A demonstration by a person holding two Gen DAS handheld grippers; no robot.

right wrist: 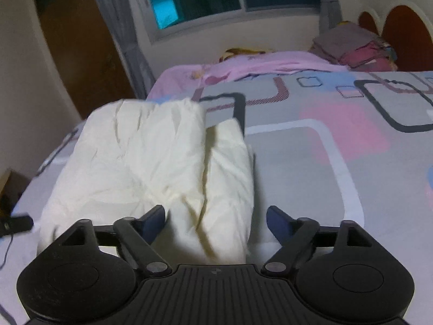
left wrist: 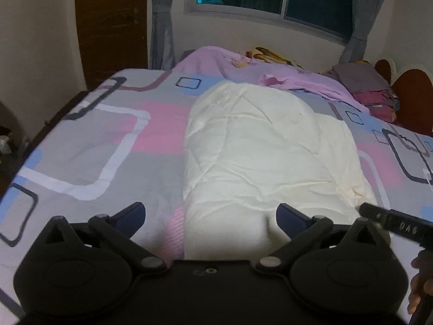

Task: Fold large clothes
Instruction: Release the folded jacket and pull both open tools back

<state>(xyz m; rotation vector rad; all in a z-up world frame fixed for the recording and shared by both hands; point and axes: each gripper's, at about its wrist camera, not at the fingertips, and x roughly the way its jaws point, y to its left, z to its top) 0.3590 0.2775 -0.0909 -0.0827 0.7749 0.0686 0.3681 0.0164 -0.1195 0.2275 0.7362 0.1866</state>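
You're hovering both hand-held grippers, left point(left wrist: 211, 214) and right point(right wrist: 215, 216), spread wide and pinching nothing; the cream garment point(left wrist: 270, 146) is lying folded on the bed point(left wrist: 81, 140), stretching lengthwise straight ahead, nearest the left.

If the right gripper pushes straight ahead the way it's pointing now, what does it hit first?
Most likely the cream garment: its near folded end lies between the open fingers of the right gripper, apparently untouched. Beyond it comes the patterned bedsheet. Depth is hard to judge here.

Cream garment's point(right wrist: 140, 162) near hem behind gripper body; person's hand point(left wrist: 422, 284) cropped
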